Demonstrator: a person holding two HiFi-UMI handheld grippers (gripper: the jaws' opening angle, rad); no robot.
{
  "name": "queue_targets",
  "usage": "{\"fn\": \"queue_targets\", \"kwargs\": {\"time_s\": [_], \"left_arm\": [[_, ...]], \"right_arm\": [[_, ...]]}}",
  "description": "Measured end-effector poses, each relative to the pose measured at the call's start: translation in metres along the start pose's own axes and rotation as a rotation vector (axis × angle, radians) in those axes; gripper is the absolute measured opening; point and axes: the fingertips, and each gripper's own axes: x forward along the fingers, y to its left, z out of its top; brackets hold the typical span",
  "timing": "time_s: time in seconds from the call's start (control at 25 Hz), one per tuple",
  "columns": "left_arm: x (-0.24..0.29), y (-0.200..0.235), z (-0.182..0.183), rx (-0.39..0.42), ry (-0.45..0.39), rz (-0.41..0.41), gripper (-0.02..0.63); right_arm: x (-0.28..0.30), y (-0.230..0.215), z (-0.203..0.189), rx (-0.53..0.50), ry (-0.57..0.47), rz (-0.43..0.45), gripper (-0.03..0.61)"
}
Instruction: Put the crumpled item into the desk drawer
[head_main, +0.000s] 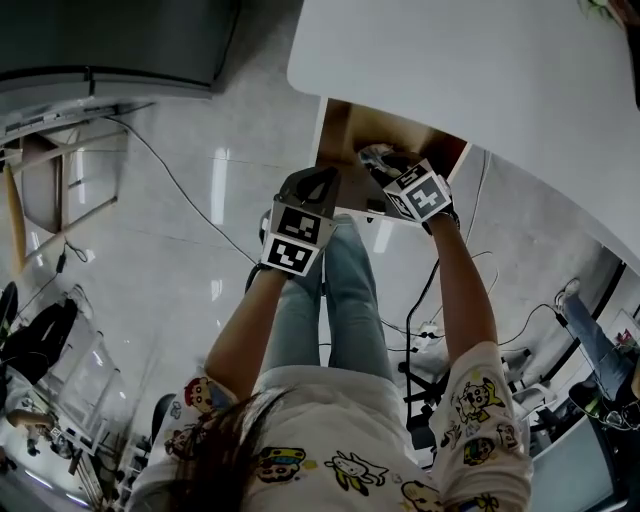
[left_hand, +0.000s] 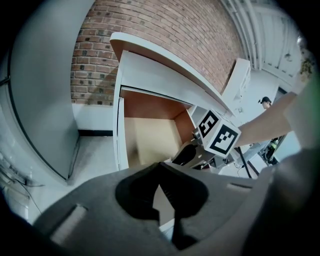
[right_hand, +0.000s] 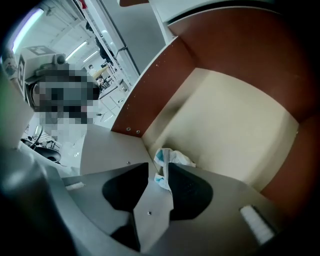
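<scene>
The right gripper (right_hand: 157, 168) reaches into the open desk drawer (right_hand: 235, 130) with its 2 fingers apart. The crumpled white-and-blue item (right_hand: 175, 157) lies free in the corner just beyond the fingertips. The left gripper (left_hand: 160, 166) hangs empty outside the drawer, fingertips together.

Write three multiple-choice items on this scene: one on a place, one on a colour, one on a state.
1. Where is the crumpled item?
A. on the desk top
B. in a corner of the drawer
C. on the floor

2. What colour are the drawer's inner side walls?
A. green
B. black
C. reddish brown

3. How do the jaws of the right gripper stand?
A. open
B. shut on the crumpled item
C. shut on the drawer's front

Answers: 1 B, it lies on the cream bottom by a corner. 2 C, the right gripper view shows them so. 3 A, a gap shows between them and neither presses the item.
</scene>
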Motion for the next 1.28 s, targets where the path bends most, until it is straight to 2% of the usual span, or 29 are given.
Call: {"fn": "queue_targets", "kwargs": {"time_s": [0.28,0.52,0.8,1.28], "left_arm": [[-0.022,-0.003,0.032,0.024,-0.035,0.012,-0.003],[-0.043,-0.014,0.077,0.061,-0.09,0.018,-0.003],[-0.087,-0.037,0.128,0.117,-0.153,0.015,-0.003],[-0.197,-0.077,0.207,0.182,-0.304,0.042,-0.003]], "right_arm": [[-0.045,0.006,0.014,0.022,-0.06,-0.032,0.135],[-0.103,0.011,0.036,0.02,-0.154,-0.089,0.133],[-0.187,0.026,0.07,0.015,-0.297,-0.16,0.13],[-0.353,0.077,0.129,-0.054,-0.582,-0.321,0.117]]}}
